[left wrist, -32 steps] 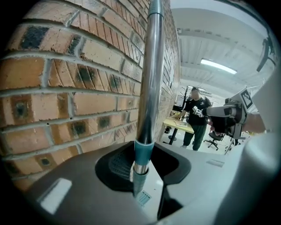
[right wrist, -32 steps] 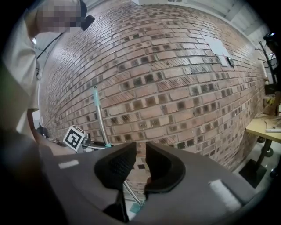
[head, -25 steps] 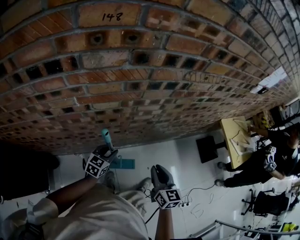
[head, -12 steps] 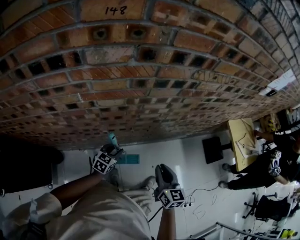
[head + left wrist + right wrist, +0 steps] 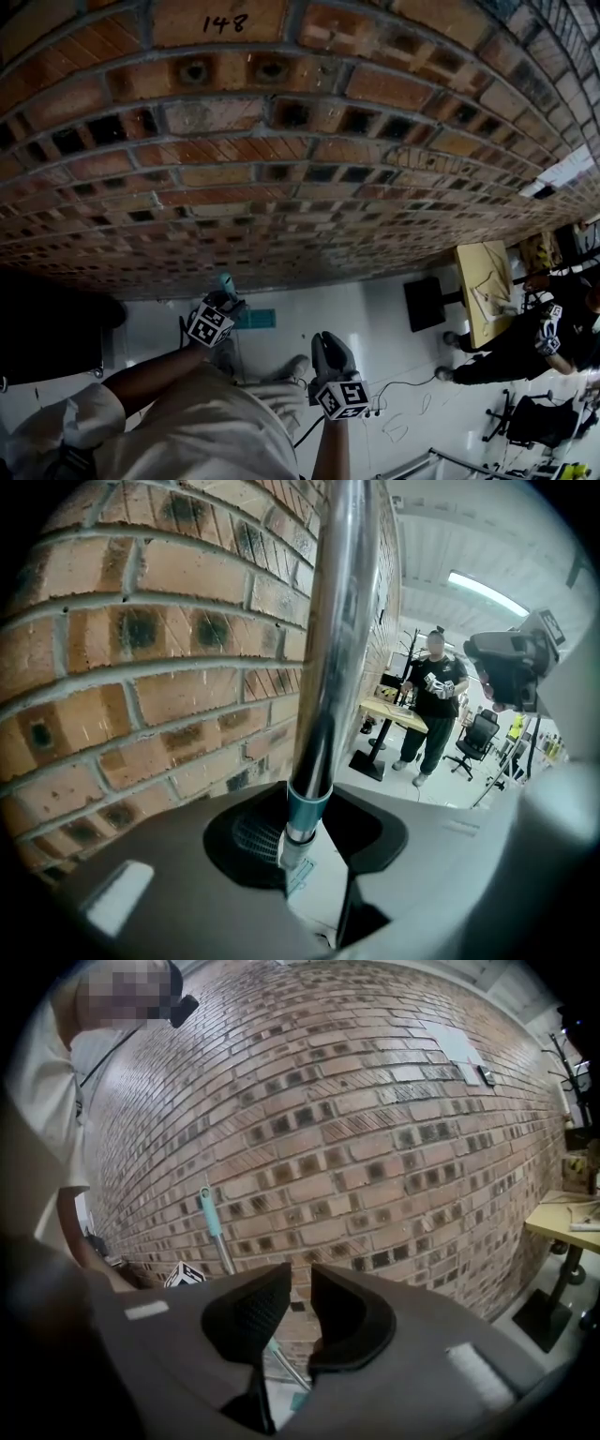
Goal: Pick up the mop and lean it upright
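Observation:
The mop has a shiny metal pole (image 5: pixel 330 639) with a teal collar (image 5: pixel 305 806). It stands nearly upright, close to the brick wall. My left gripper (image 5: pixel 305 834) is shut on the pole just below the collar. In the head view the left gripper (image 5: pixel 217 311) holds the pole under its teal top end (image 5: pixel 226 281), and the teal mop head (image 5: pixel 255 319) lies on the floor by the wall. My right gripper (image 5: pixel 326 349) hangs apart from the mop. In its own view the right gripper (image 5: pixel 300 1321) shows a narrow gap with nothing in it, and the mop pole (image 5: pixel 214 1232) leans beyond.
A brick wall (image 5: pixel 281 169) fills the upper half of the head view. At the right stand a wooden table (image 5: pixel 485 286) on a black base and a person in black (image 5: pixel 525 342). An office chair (image 5: pixel 539 408) and loose cables (image 5: pixel 403 384) are on the white floor.
My left gripper has sunk a little with the mop pole in it and sits slightly closer to the wall. The right gripper has stayed where it was.

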Demonstrator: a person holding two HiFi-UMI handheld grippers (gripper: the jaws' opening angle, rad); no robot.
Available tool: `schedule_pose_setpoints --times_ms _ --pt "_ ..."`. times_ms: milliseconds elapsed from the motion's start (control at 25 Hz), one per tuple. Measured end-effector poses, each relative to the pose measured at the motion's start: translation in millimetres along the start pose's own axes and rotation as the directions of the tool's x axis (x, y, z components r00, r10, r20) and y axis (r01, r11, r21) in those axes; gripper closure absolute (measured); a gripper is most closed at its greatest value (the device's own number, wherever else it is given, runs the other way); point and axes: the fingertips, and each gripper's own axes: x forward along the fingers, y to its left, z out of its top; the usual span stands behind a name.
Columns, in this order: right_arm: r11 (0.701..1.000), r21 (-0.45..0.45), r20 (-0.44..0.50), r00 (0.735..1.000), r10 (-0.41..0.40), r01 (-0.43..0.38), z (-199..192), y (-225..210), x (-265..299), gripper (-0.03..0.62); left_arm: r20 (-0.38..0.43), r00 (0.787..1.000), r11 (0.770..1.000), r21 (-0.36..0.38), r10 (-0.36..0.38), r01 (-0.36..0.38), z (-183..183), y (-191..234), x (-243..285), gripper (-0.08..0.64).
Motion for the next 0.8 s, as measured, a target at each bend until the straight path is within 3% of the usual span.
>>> schedule_pose_setpoints --times_ms 200,360,800 --pt "1.000 0.022 0.000 1.000 -0.008 0.008 -3.5 0.0 -1.4 0.531 -0.058 0.998 1.000 0.004 -0.021 0.021 -19.1 -0.2 5.7 0.426" --pt "1.000 0.015 0.004 1.000 -0.004 0.004 -1.1 -4.8 6.3 0.532 -0.064 0.998 1.000 0.002 -0.020 0.021 -15.6 8.0 19.4 0.426" --pt "1.000 0.025 -0.002 1.000 -0.014 0.014 1.2 -13.9 8.9 0.531 -0.129 0.992 1.000 -0.014 -0.007 0.005 -48.2 17.7 41.9 0.426"
